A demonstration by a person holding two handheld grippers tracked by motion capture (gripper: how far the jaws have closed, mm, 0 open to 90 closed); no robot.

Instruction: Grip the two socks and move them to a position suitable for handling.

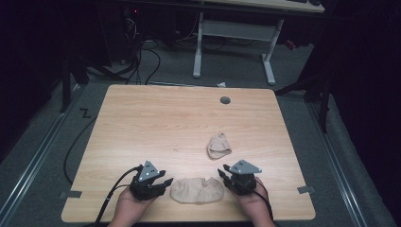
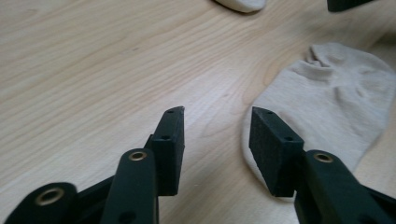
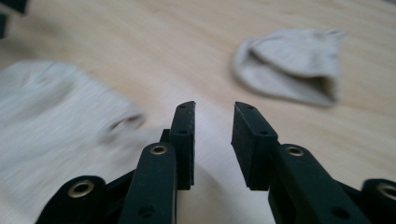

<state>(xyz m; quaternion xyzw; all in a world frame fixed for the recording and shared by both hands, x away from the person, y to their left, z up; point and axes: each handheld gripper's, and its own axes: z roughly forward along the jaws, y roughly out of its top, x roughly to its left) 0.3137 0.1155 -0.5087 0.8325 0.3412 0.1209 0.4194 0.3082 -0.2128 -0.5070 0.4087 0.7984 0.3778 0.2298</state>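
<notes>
You are holding the left gripper (image 1: 161, 183) and right gripper (image 1: 224, 173) with jaws apart, flanking the near sock (image 1: 197, 190). A second sock (image 1: 218, 146) is lying beyond on the table (image 1: 156, 123).

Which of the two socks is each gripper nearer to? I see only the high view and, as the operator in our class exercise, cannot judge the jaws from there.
Observer: The left gripper is open, and the edge of the near sock lies just beyond its jaws, not between them.
Operator: And the right one?
Observer: The right gripper is open too, with bare table between its jaws; the near sock lies off to one side of them.
Operator: What about the far sock?
Observer: The right gripper view shows the far sock folded over, its opening facing sideways, well clear of the jaws.
</notes>
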